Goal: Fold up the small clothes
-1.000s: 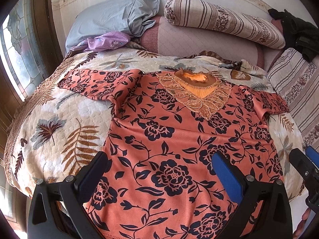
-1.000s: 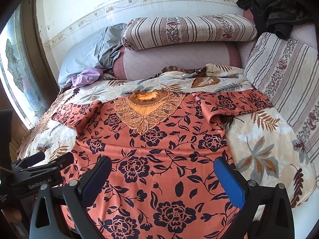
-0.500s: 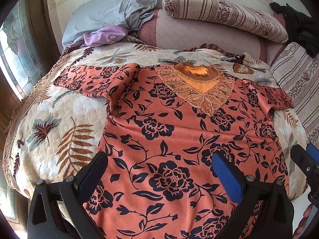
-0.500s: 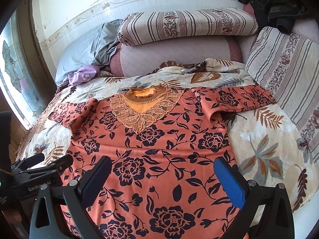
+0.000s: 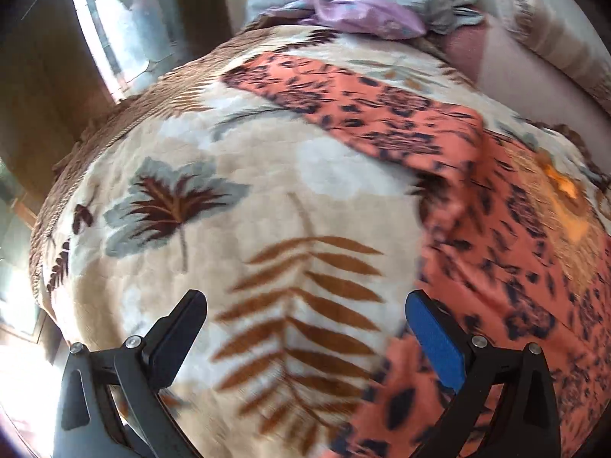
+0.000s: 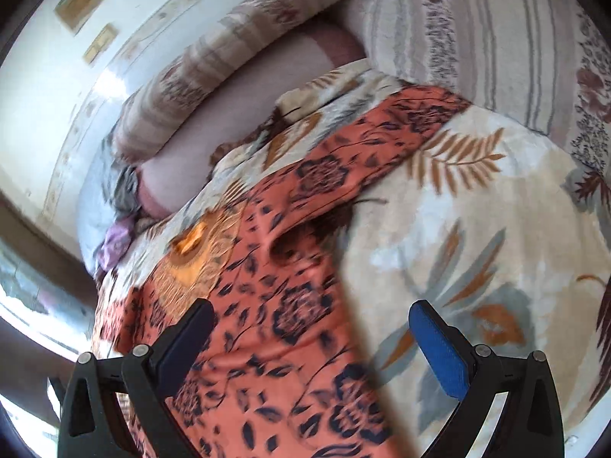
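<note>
Close, tilted views sharing blouse (image 5: 508, 229)

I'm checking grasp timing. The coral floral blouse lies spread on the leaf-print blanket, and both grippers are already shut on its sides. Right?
Not quite. The coral floral blouse does lie spread on the leaf-print blanket, but both wrist views show the left gripper and right gripper with jaws wide apart, holding nothing; the grasp has not happened yet.

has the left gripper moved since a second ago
Yes. The left gripper has swung to the left: it was centred over the orange floral top, and now hangs over the leaf-print blanket beside it, jaws open.
</note>
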{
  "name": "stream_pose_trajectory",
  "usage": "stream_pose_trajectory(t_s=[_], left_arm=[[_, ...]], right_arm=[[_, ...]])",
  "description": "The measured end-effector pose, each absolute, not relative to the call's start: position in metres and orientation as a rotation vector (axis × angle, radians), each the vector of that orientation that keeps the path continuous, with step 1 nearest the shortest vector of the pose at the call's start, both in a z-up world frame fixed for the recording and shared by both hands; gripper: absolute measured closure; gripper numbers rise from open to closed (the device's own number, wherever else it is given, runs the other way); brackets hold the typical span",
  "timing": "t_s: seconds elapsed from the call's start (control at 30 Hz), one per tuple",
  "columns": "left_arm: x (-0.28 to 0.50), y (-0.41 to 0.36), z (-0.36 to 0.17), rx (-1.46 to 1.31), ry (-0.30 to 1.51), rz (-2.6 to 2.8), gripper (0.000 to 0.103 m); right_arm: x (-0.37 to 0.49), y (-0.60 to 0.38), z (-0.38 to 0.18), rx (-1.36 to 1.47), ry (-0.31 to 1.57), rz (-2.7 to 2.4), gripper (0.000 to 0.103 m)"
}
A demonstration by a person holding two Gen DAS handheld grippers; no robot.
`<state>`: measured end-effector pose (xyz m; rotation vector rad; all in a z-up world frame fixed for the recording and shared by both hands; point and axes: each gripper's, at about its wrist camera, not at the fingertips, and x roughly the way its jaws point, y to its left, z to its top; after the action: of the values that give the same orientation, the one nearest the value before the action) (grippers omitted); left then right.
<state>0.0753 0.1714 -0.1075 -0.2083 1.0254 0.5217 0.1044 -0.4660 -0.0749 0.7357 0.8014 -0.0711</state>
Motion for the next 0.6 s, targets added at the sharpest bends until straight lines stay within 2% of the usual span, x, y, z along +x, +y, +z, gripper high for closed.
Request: stream_pose_trajectory(t_s=[0.17,0.23,0.33,0.47,0.53,0.6], left_arm=[[0.078,0.229,-0.136,-0.257,1.024,0.656,0.000],[0.070,0.236,-0.143,-0.323,0.967,0.640,0.000],[0.062,0.227,-0.145,-0.292,0.893,0.661,0.000],[0.064,0.229,-0.148,-0.312,0.877,0.650,0.000],[0.066,0.228,-0.149,-0.299,0.867,0.654,0.000],[0.068,0.229,-0.151,-0.299,0.857,0.654,0.000]], right_arm=[[0.154,-0.564,-0.098,1.052,0.735,-0.103,0.003],[0.178,-0.579,-0.109,1.114,0.747,-0.126,0.009],[0.217,-0.591,-0.124,1.138,0.770,-0.162,0.012],[0.252,-0.602,-0.145,1.163,0.789,-0.228,0.031],[0.263,-0.605,-0.147,1.149,0.781,-0.258,0.035],[0.273,-0.609,-0.146,1.118,0.799,-0.286,0.045]])
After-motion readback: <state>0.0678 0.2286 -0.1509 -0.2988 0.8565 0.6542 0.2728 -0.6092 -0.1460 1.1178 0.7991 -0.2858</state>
